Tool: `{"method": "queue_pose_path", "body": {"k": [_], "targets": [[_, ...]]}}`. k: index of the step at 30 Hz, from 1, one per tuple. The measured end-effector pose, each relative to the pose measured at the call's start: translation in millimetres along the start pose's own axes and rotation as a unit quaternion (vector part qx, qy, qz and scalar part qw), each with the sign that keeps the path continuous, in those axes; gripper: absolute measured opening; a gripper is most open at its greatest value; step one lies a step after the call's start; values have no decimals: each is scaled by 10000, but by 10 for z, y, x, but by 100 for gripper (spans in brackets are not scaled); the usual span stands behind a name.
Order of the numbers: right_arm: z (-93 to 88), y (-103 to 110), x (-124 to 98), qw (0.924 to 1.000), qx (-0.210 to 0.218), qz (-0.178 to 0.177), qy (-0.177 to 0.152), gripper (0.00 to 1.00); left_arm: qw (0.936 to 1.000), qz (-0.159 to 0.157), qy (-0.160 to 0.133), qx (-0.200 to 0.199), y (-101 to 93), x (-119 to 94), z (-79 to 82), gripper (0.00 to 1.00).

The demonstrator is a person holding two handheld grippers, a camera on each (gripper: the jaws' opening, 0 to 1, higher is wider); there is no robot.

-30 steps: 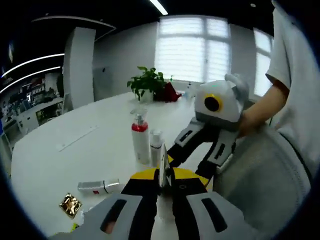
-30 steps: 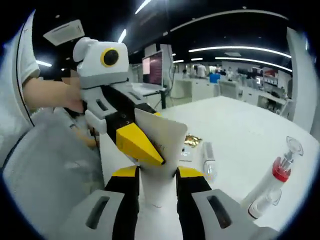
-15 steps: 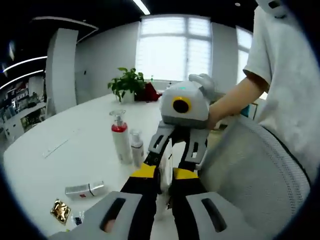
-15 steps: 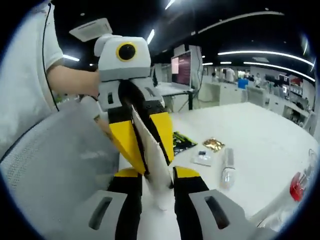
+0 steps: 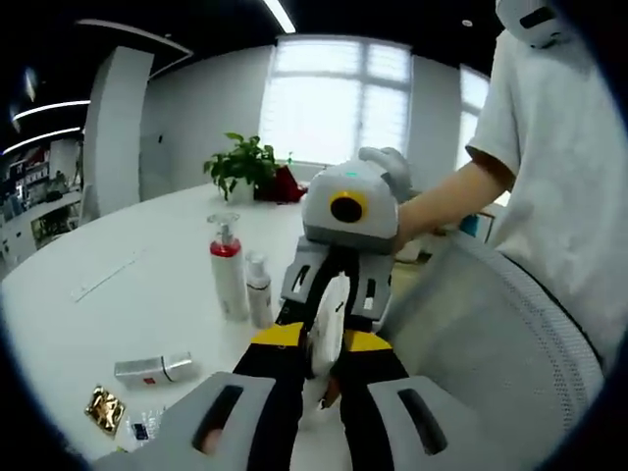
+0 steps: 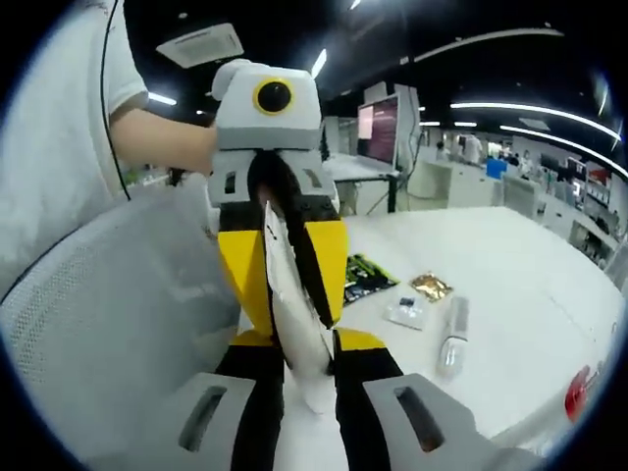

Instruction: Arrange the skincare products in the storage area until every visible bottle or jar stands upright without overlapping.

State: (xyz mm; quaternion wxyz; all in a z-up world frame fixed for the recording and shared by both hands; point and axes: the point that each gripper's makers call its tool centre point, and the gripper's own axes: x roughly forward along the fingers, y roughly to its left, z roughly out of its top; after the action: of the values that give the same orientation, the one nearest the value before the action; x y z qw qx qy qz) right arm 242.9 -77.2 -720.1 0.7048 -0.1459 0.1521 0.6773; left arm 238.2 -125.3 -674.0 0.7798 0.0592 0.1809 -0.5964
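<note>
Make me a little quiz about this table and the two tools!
1. True or false: the pump bottle stands upright.
2. Which bottle lies on its side? A. the pump bottle. B. the clear bottle near the gold packet. C. the small white bottle.
3. How many tools grip the white pouch?

Key: 1. True. 2. B. 3. Two: the left tool and the right tool each hold it, from opposite ends.
</note>
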Motion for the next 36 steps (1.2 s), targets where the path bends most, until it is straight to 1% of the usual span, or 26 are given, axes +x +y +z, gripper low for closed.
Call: {"method": "queue_pose_path", "body": {"k": [3, 5, 7, 8, 9, 13, 16, 18, 21, 23, 24, 25, 26, 27, 28, 29, 30, 33, 36], "targets": [[0, -2, 0, 10000, -13, -27, 5, 17, 10000, 53, 53, -8, 13, 6, -12, 10], [-3, -10, 1, 10000, 3, -43, -9, 17, 9999, 54, 142, -38, 15, 16, -44, 12], [-3, -26, 0, 10000, 1, -80, -29, 17, 9999, 25, 128, -43, 5, 12, -35, 14], [-1, -30, 0, 9999, 10, -96, -34, 17, 9998, 44, 201, 0, 9, 11, -54, 14], [-2, -33, -2, 9999, 10, -99, -44, 17, 9999, 39, 160, -20, 7, 14, -36, 15], [1, -21, 2, 10000, -18, -60, -35, 17, 9998, 66, 179, 31, 24, 9, -40, 15], [1, 1, 9, 10000, -78, -11, -29, 18, 9997, 26, 219, 109, 8, 3, -45, 16], [-8, -7, 1, 9999, -111, -49, -16, 18, 9997, 23, 206, 122, 9, 8, -47, 16], [-23, -8, -14, 9999, -7, -81, -87, 20, 9998, 9, 167, 123, 15, 16, -56, 17], [-40, -1, -20, 9998, 166, -54, -115, 21, 9998, -15, 162, 123, 11, 18, -66, 17], [-63, 6, -25, 9996, 263, -33, -98, 23, 9997, -31, 195, 166, 7, 19, -81, 17], [-92, 13, -37, 9997, 258, -16, -53, 27, 9995, -98, 260, 168, -22, 15, -107, 13], [-189, 7, -31, 9995, 208, -71, 222, 28, 9990, 43, 284, 333, 31, 4, -117, 12], [-357, -26, -37, 9975, -30, -189, 675, 24, 9997, 71, 207, 143, 35, -6, -104, 12], [-375, -27, -16, 9979, -71, -225, 598, 24, 9998, 82, 176, 100, 50, -13, -98, 12], [-349, -10, -7, 9988, 81, -160, 450, 25, 9999, 76, 126, 68, 56, -12, -86, 12], [-311, -48, 5, 9989, 335, -196, 267, 26, 9999, 99, 98, 54, 71, -11, -77, 12], [-309, -114, 19, 9988, 289, -249, 310, 25, 9998, 188, 68, 56, 141, -7, -56, 11], [-265, -118, 68, 9990, 267, -207, 279, 27, 9998, 213, 45, 49, 188, 2, -42, 11]]}}
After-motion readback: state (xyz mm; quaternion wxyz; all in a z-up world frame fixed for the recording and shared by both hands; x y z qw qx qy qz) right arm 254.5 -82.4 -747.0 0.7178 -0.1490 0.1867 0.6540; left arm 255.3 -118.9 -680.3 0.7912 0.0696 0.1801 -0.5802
